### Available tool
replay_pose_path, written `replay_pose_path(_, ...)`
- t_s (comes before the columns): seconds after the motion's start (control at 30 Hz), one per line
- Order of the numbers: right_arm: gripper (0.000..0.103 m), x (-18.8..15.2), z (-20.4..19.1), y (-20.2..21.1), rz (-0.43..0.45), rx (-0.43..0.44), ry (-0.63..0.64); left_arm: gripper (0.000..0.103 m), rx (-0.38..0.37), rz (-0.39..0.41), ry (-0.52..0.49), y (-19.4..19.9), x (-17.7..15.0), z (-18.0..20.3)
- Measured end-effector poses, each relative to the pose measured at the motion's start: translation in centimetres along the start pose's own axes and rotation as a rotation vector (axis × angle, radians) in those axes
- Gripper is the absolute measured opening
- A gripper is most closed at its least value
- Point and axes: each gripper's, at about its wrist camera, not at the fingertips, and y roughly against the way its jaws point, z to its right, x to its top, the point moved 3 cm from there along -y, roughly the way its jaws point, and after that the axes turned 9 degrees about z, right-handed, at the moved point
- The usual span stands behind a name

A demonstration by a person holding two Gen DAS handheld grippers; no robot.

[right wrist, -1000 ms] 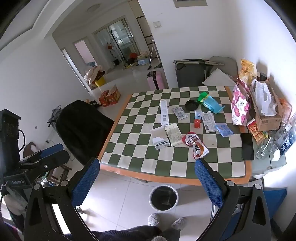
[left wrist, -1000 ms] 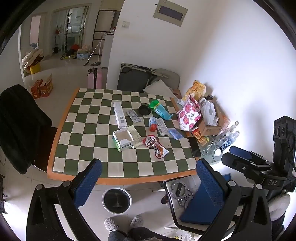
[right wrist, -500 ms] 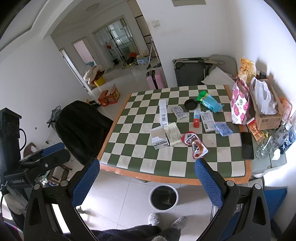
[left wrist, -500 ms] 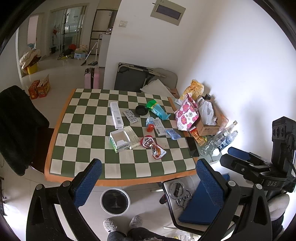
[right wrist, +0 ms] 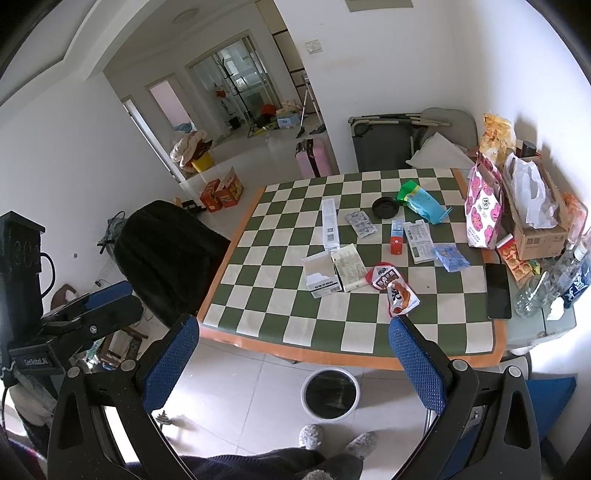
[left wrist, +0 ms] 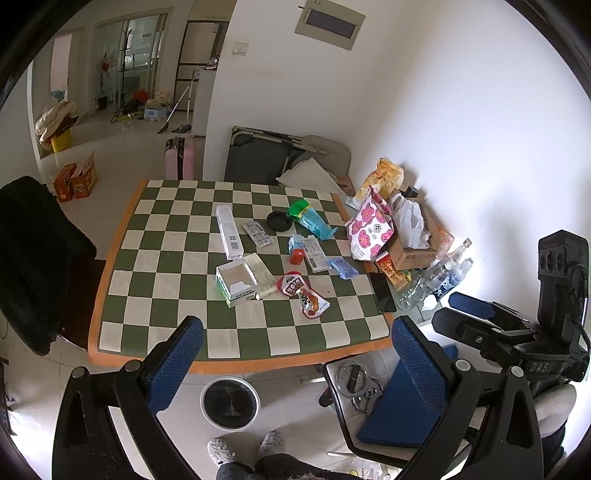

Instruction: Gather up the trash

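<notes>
Both grippers spread wide, holding nothing: left gripper (left wrist: pixel 291 354), right gripper (right wrist: pixel 291 350), both raised above the near edge of the checkered table (left wrist: pixel 155 295). Trash scattered mid-table: open white carton (left wrist: pixel 236 282), red snack pouch (left wrist: pixel 304 293), blue wrapper (left wrist: pixel 343 266). White-rimmed trash bin (left wrist: pixel 229 403) on the floor below the table edge.

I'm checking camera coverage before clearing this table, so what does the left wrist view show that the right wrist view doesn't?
Only the left wrist view shows the grey panel high on the wall and the metal rings on the floor. Only the right wrist view shows the round ceiling light. Both show the green-and-white checkered table, the open white cardboard box, the red snack wrapper and the round white bin on the floor.
</notes>
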Motion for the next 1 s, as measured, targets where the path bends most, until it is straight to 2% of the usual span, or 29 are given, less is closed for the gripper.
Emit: replay_pose_path(1.0, 0.103, -0.07, 0.08, -0.22, -0.005, 0.006, -0.009, 0.103, 0.003, -0.002, -0.001, 0.30, 0.18, -0.10)
